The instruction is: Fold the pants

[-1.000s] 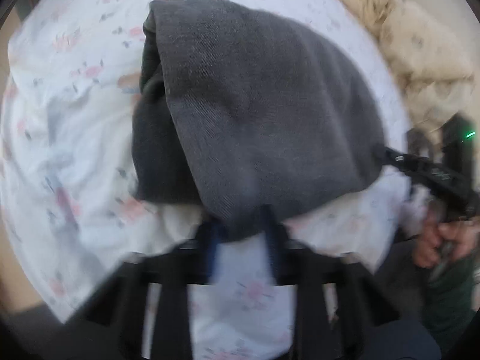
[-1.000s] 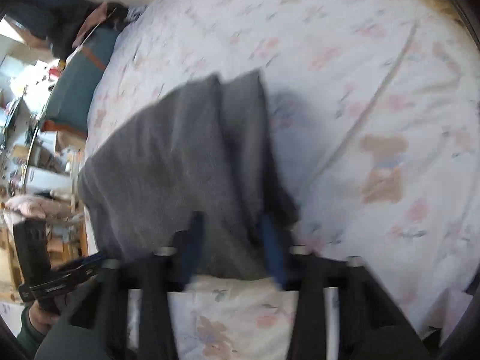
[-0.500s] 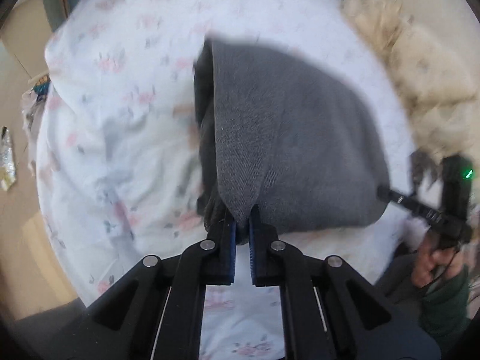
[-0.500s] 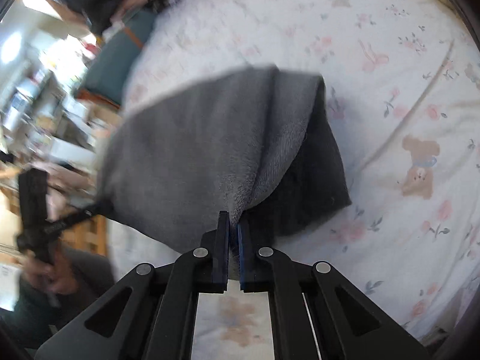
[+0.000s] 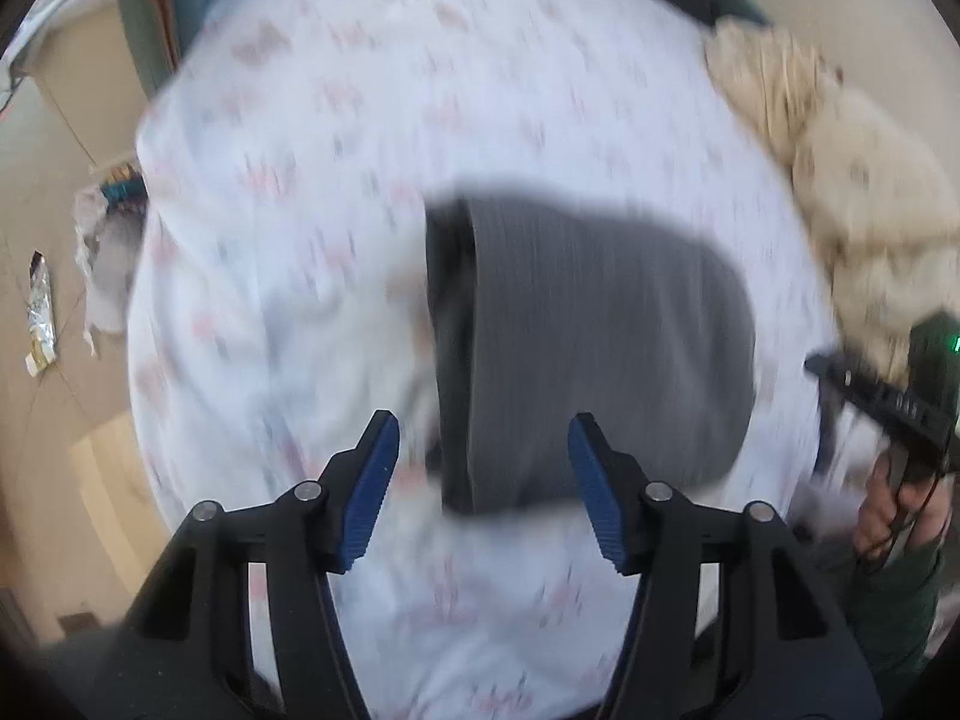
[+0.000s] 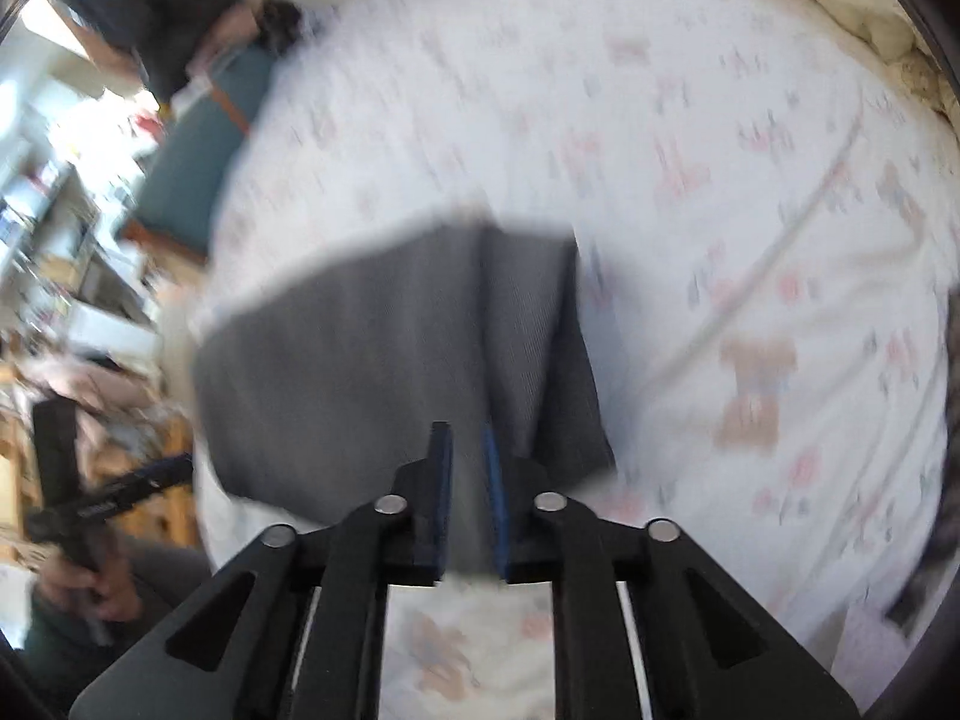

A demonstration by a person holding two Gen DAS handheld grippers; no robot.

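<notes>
Released since half a second earlier, the grey pants [image 5: 594, 348] are now being left folded on the floral bedsheet [image 5: 336, 180], near its front edge. The left gripper [image 5: 483, 480] is being opened wide above them, with nothing pressed by its blue pads [image 5: 372, 486]. The right gripper [image 6: 467, 480] is being opened too, its jaws only slightly apart; the cloth is being seen through the gap, but a grip cannot be told. Only in the left wrist view is a cream blanket [image 5: 840, 180] being shown at the sheet's far right corner. Only in the right wrist view are cluttered shelves [image 6: 54, 228] being shown beyond the left edge.
</notes>
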